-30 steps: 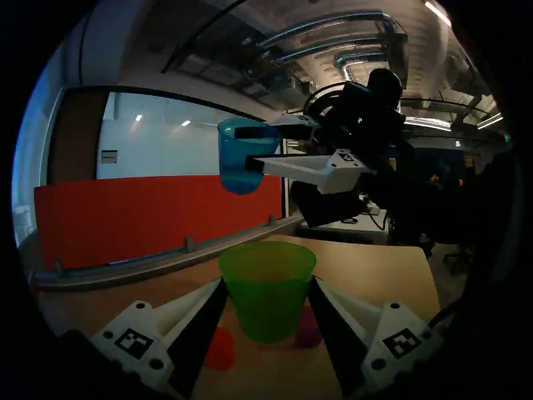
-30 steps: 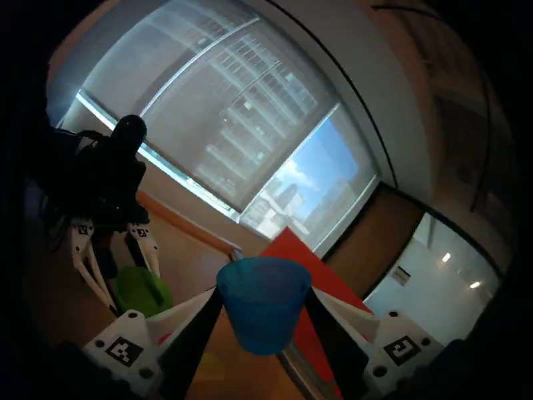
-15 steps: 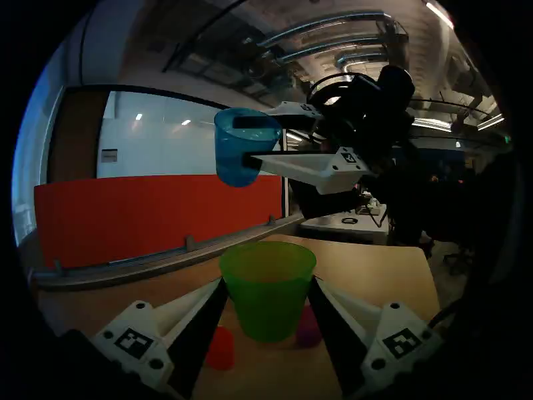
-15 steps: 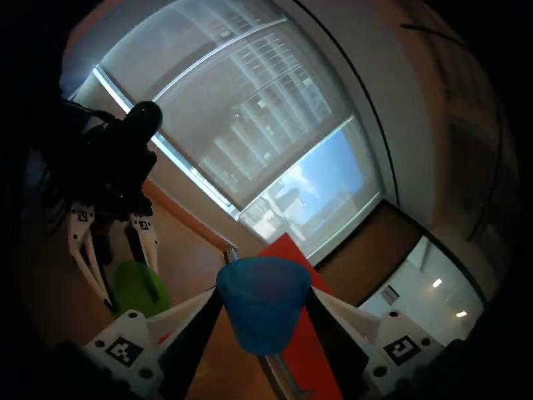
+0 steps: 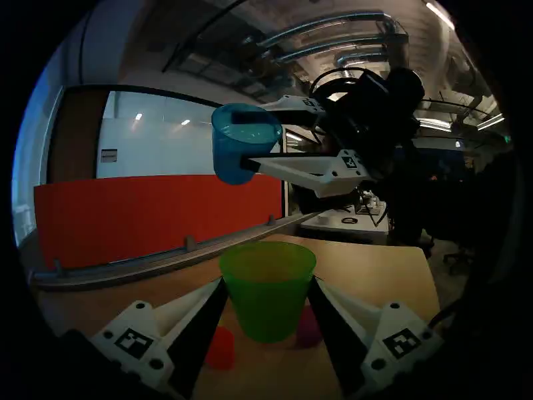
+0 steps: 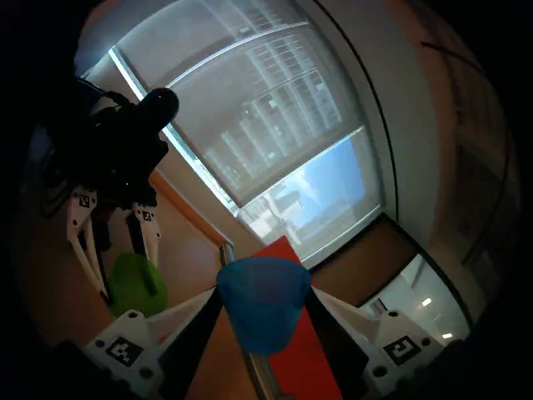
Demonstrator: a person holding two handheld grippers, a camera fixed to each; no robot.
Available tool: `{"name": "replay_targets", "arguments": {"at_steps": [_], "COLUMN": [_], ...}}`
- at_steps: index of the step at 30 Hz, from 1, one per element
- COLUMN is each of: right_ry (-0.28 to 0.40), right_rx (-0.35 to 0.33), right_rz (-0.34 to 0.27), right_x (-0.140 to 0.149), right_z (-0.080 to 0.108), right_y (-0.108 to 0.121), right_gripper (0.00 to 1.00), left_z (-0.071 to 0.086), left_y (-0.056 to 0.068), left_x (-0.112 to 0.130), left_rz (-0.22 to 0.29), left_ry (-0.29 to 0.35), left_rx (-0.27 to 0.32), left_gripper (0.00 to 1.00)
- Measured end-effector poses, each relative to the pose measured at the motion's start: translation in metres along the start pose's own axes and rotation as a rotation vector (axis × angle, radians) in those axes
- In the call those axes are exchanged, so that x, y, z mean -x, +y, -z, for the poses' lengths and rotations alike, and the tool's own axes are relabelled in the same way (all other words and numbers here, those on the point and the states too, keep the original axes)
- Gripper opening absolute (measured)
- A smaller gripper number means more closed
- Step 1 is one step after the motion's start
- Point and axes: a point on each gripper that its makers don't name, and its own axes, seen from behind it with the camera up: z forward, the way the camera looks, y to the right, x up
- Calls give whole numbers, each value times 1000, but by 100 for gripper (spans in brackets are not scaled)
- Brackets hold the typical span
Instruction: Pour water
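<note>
Wooden table [image 5: 373, 263] below; left gripper [image 5: 267, 288] clamped on green cup [image 5: 268, 303], lower centre, upright to receive; right gripper [image 6: 264, 299] clamped on blue cup [image 5: 238, 143], upper centre, presumably raised for pouring.

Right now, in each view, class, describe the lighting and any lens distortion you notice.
Left gripper view: dim indoor light, green cup sharp, ceiling pipes bowed by the fisheye. Right gripper view: the bright window backlights everything, leaving the blue cup dim; window lines curve.

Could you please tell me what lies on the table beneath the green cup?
Beneath the green cup, held by the left gripper, a small red cup and a purple object stand on the wooden table. The cup hides the tabletop between them.
</note>
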Motion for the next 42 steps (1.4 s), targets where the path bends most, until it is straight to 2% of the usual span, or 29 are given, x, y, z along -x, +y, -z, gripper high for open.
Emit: {"name": "replay_targets", "arguments": {"at_steps": [12,42], "right_ry": [11,-6], "right_rx": [9,12], "right_rz": [84,224], "right_x": [-9,-12], "right_z": [-2,-6], "right_y": [2,5], "right_gripper": [89,88], "left_z": [-1,-3], "left_y": [0,4], "left_x": [-1,-4], "left_rz": [1,-7], "left_ry": [-1,-4], "left_rx": [2,11], "left_gripper": [82,83]}}
